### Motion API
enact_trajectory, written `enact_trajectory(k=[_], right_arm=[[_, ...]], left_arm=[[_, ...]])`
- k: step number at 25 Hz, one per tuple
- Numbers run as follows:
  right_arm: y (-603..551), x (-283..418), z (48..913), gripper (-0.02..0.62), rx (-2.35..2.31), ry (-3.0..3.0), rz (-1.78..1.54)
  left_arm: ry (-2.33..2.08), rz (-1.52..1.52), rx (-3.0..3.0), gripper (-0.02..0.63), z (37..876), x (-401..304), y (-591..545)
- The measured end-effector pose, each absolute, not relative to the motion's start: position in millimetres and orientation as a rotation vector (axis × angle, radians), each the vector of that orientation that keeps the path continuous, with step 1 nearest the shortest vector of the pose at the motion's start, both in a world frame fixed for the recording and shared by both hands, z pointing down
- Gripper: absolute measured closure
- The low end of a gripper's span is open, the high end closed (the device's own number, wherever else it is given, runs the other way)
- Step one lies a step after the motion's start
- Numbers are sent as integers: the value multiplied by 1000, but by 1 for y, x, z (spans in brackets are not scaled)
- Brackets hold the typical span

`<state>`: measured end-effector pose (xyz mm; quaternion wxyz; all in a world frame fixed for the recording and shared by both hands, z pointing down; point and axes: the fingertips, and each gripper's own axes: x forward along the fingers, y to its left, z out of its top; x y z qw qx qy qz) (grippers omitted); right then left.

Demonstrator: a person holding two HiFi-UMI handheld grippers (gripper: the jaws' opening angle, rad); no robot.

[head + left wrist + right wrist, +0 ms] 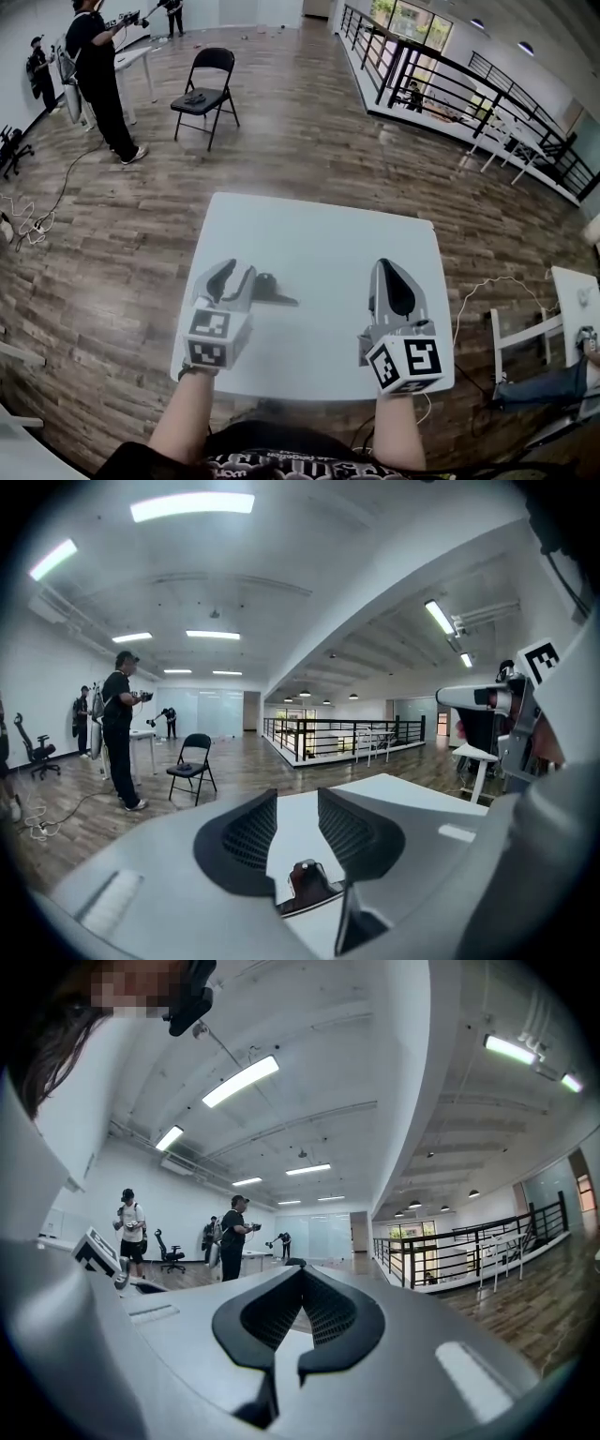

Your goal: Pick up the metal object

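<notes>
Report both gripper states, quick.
Left gripper: open; the metal object shows low in the gap, not gripped.
Right gripper: closed, holding nothing.

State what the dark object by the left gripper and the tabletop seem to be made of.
Dark object: likely metal with a dark matte finish and a small bright glint on top; too small to be sure. Tabletop: smooth, even white surface, probably laminate or painted board.

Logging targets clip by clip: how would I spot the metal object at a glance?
Find the white square table, then the left gripper over its left half. The small dark metal object with a pointed tail sits right beside that gripper's jaws, the only loose thing on the tabletop.
</notes>
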<state>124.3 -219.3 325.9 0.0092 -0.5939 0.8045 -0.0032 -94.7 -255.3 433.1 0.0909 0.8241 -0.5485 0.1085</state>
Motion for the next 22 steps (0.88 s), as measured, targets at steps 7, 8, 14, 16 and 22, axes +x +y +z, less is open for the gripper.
enact_trajectory(k=[7, 8, 14, 16, 22], right_arm=[[-228, 123, 335, 584, -1873, 2528, -27], [-230, 122, 337, 584, -1875, 2530, -30], [-234, 122, 344, 584, -1888, 2527, -48], [-235, 121, 344, 584, -1889, 2530, -48], [-235, 122, 348, 584, -1903, 2526, -57]], left_arm=[[-1447, 549, 2288, 228, 513, -71, -276], [-1418, 585, 2258, 202, 527, -67, -281], [-1350, 787, 2044, 185, 601, -57, -306], [-1319, 842, 1949, 197, 624, -57, -302], [-1260, 901, 1793, 224, 650, -54, -294]])
